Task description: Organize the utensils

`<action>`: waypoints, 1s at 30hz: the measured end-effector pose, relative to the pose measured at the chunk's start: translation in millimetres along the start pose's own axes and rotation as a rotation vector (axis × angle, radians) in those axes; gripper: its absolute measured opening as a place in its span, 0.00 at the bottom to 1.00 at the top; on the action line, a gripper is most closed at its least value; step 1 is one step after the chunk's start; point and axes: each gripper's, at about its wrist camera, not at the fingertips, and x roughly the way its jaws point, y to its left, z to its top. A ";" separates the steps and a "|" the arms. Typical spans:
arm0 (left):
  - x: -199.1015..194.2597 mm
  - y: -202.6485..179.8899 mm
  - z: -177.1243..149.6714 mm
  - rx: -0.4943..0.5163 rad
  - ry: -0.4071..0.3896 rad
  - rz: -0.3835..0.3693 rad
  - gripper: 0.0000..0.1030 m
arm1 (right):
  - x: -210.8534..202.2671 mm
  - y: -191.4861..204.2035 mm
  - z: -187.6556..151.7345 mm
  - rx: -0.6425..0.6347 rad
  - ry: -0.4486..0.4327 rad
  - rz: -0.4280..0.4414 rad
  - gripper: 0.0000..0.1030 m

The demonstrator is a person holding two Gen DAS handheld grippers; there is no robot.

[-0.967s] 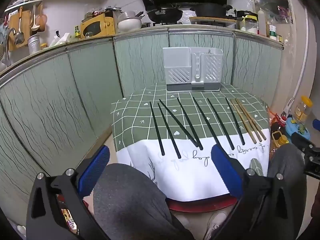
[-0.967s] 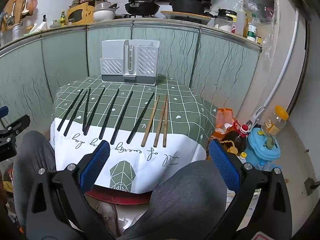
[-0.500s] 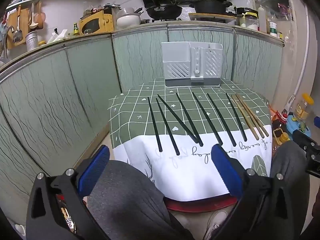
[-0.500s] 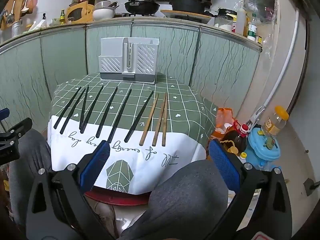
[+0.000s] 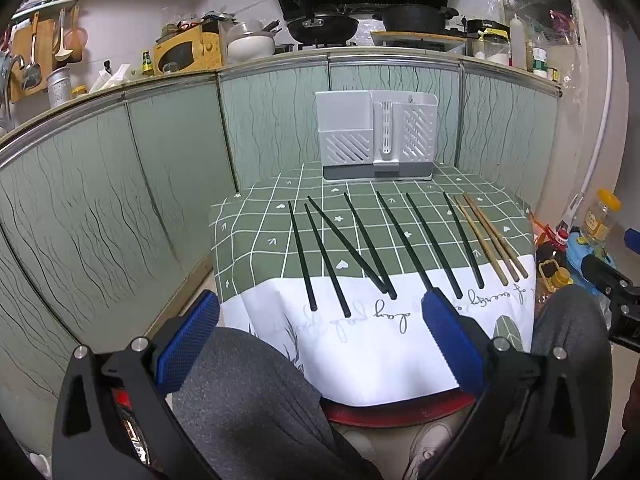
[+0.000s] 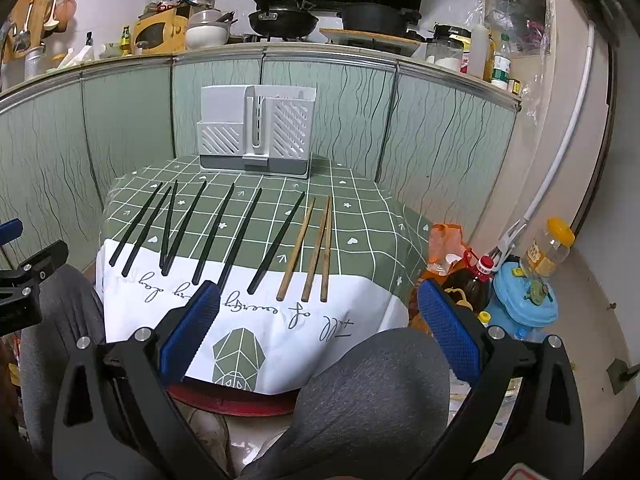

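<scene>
Chopsticks (image 5: 434, 246) before holder (image 5: 376, 142), untouched.

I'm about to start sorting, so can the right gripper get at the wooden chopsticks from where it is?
Probably yes. The right gripper is open, and the wooden chopsticks lie flat ahead near the tablecloth edge, with nothing between.

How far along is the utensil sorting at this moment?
Done: nothing visible. The white holder at the back of the table shows no utensils sticking out.
In hand: nothing. The left tongs and right tongs are both open, short of the table edge.
Left: all seven black chopsticks and three wooden chopsticks lie on the green checked cloth.
</scene>
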 end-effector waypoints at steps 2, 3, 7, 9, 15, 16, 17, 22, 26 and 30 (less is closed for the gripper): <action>-2.1 0.1 2.5 -0.001 -0.009 -0.001 0.96 | -2.0 -0.3 2.0 -0.002 -0.007 0.000 0.92; -3.0 0.5 3.9 -0.001 -0.012 -0.002 0.96 | -3.0 -0.6 3.1 -0.003 -0.011 -0.001 0.92; -6.1 1.2 8.3 0.007 -0.029 -0.005 0.96 | -6.2 -1.5 7.7 -0.007 -0.024 -0.005 0.92; -6.7 2.2 11.0 0.005 -0.033 -0.007 0.96 | -7.7 -2.8 10.8 -0.010 -0.031 -0.006 0.92; -8.0 3.4 18.2 0.011 -0.052 -0.002 0.96 | -11.4 -4.5 17.9 -0.017 -0.052 -0.013 0.92; -7.9 3.4 18.9 0.012 -0.053 -0.001 0.96 | -12.0 -5.0 19.0 -0.017 -0.055 -0.014 0.92; -8.1 3.5 19.7 0.014 -0.055 -0.002 0.96 | -13.1 -5.8 20.3 -0.016 -0.060 -0.017 0.92; -8.9 3.5 22.0 0.013 -0.063 -0.011 0.96 | -16.7 -7.4 23.3 -0.008 -0.070 -0.019 0.92; -8.8 2.5 22.8 0.013 -0.062 -0.015 0.96 | -16.9 -7.1 23.6 -0.009 -0.070 -0.020 0.92; -8.8 1.6 22.5 0.014 -0.063 -0.017 0.96 | -16.7 -7.2 23.8 -0.009 -0.064 -0.019 0.92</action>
